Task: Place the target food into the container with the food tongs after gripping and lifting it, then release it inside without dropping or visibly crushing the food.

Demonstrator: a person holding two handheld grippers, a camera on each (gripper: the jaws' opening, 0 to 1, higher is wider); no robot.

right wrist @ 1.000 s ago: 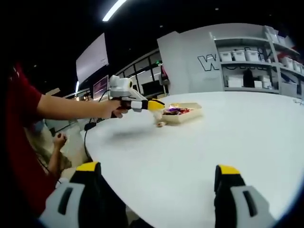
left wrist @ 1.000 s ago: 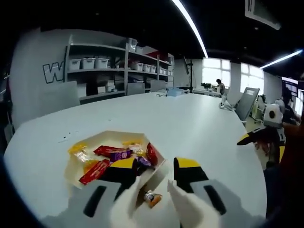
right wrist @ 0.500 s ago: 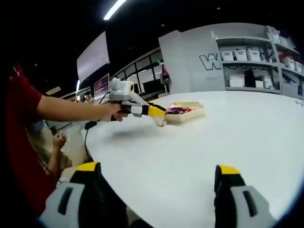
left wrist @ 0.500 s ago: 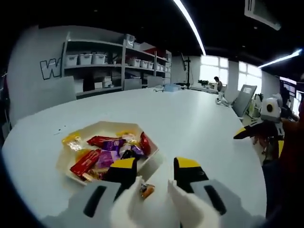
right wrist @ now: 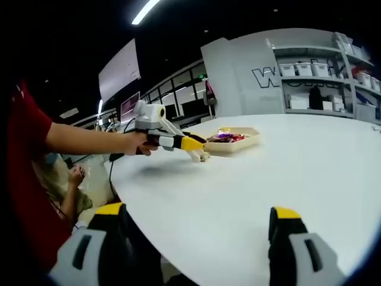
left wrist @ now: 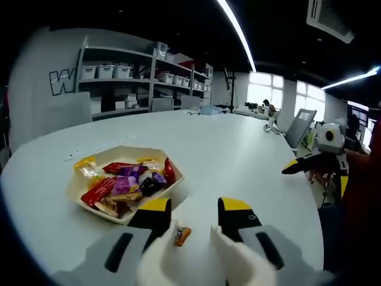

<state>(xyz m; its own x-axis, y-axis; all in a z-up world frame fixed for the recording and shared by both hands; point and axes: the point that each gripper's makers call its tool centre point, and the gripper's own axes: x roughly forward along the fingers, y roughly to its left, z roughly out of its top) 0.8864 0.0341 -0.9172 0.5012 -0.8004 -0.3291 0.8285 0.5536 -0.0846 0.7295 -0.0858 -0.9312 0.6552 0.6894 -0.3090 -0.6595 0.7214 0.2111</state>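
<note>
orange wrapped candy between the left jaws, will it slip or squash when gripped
The orange wrapped candy looks small and probably light, so it should lift easily. Its glossy wrapper may be slick against the left gripper, whose jaws stand apart around it. It looks soft enough to dent, so a gentle squeeze seems wise.

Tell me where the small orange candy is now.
In the left gripper view, the small orange candy lies on the white table between the left tool's tips, beside the tray.
</note>
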